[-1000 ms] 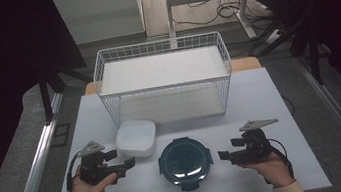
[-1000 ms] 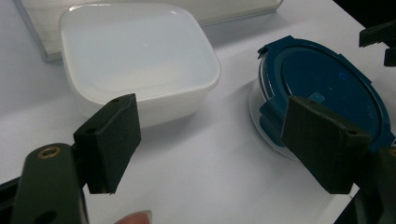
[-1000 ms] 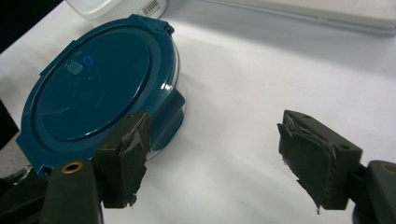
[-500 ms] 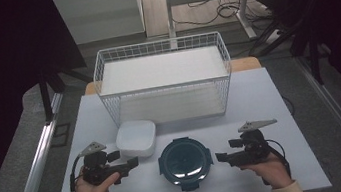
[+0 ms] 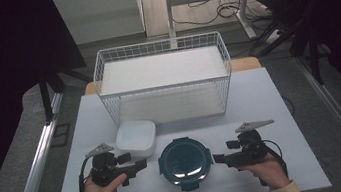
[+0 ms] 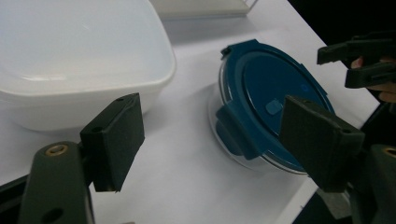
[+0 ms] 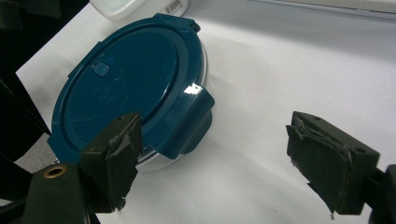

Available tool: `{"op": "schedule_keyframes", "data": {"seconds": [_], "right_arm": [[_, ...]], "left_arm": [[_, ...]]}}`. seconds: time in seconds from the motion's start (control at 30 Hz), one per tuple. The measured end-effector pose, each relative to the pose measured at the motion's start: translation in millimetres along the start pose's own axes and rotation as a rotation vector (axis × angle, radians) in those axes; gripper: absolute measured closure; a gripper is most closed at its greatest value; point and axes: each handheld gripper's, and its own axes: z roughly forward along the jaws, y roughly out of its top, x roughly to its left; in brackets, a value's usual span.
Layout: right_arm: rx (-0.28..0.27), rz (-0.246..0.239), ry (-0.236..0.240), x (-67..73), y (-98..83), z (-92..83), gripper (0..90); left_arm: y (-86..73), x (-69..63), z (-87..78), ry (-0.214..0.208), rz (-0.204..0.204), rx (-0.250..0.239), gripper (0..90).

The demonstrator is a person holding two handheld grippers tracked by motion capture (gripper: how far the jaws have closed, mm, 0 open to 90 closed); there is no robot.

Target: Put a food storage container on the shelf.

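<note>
So we've got a round container with a dark blue clip-on lid [image 5: 186, 162] sitting near the front edge of the white desk [image 5: 281, 110], pretty much dead centre between our two hands. The lid is on, its side flaps folded down over a clear base; in the right gripper view [image 7: 135, 84] we can see one flap facing us and a small raised tab on top of the lid.

Just behind it and a bit to the left sits a white squarish tub [image 5: 136, 138], open side up, close to the container; from above we can't tell if the two touch. In the left gripper view the tub [image 6: 79, 60] is right past the left jaw, and the blue lid [image 6: 275, 93] is off toward the right jaw.

Left gripper [image 5: 135, 166] is held just left of the container, jaws spread apart with nothing between them, pointing at it. Right gripper [image 5: 220, 158] is the same deal from the other side: jaws wide apart, empty, close to the lid's edge but not touching it.

Further back on the desk there's a white wire basket [image 5: 165, 89], well apart from everything else.
</note>
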Motion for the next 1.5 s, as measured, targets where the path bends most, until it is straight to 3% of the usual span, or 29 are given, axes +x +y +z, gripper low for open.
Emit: {"op": "schedule_keyframes", "data": {"seconds": [0.03,0.13,0.33,0.7,1.37,1.5], "right_arm": [[0.0,0.0,0.0,0.0,0.0,0.0,17.9],[0.001,0.001,0.006,1.4,0.9,1.4,17.4],[-0.005,0.024,0.033,3.5,2.2,5.7,16.6],[0.01,0.088,0.093,11.0,3.2,22.9,13.2],[0.061,0.237,0.175,15.7,-1.9,56.1,12.2],[0.07,0.251,0.172,15.5,-3.4,58.5,16.1]], "left_arm": [[0.0,0.0,0.0,0.0,0.0,0.0,22.0],[-2.7,-2.9,8.6,-0.079,-0.07,0.018,19.7],[-7.7,-9.5,24.1,-0.108,-0.118,0.038,16.2],[-12.9,-9.6,46.2,-0.186,-0.204,0.057,14.3],[-20.4,-4.5,82.3,-0.288,-0.279,0.126,19.5],[-20.9,-3.7,83.6,-0.271,-0.278,0.135,23.6]]}}
